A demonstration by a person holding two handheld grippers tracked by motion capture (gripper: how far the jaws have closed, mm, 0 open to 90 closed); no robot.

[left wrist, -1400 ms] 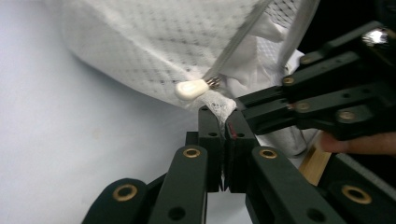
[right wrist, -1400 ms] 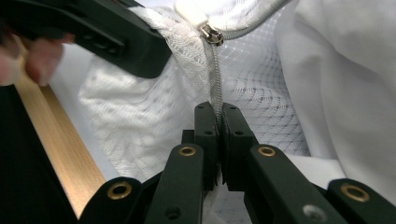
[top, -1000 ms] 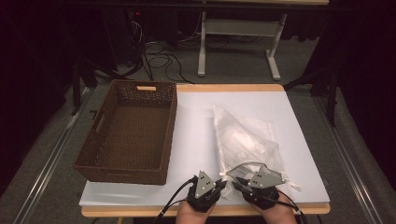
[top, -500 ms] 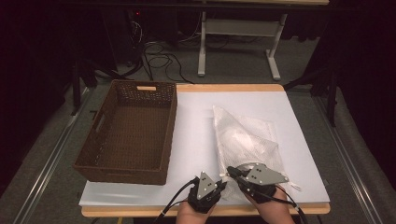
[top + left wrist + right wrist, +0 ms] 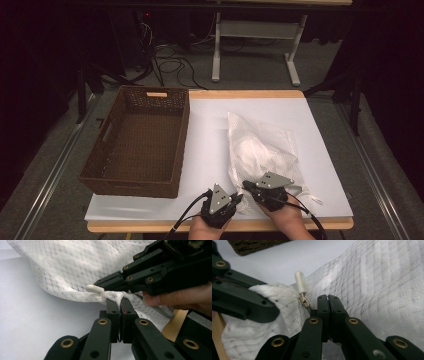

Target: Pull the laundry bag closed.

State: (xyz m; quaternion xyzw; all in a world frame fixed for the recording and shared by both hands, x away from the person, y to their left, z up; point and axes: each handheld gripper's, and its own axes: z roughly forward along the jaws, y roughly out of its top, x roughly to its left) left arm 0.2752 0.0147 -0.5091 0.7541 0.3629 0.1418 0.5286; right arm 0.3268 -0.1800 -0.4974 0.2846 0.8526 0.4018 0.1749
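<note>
Near the front edge of the white-topped desk (image 5: 200, 130), toward its right corner, we see the white mesh zippered laundry bag (image 5: 260, 147) lying flat. Our left gripper (image 5: 237, 199) pinches the bag's gathered front corner. Our right gripper (image 5: 246, 185) has its jaws pressed together just beside the cream zipper pull (image 5: 301, 285). A brown woven rectangular basket (image 5: 137, 142) sits along the left edge.

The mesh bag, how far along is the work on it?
Done: both tools are on the mesh bag at its near corner. The left tool is shut on the fabric. In hand: the right tool sits shut beside the zipper pull, which stands free. Left: working the zipper; the basket holds nothing.
</note>
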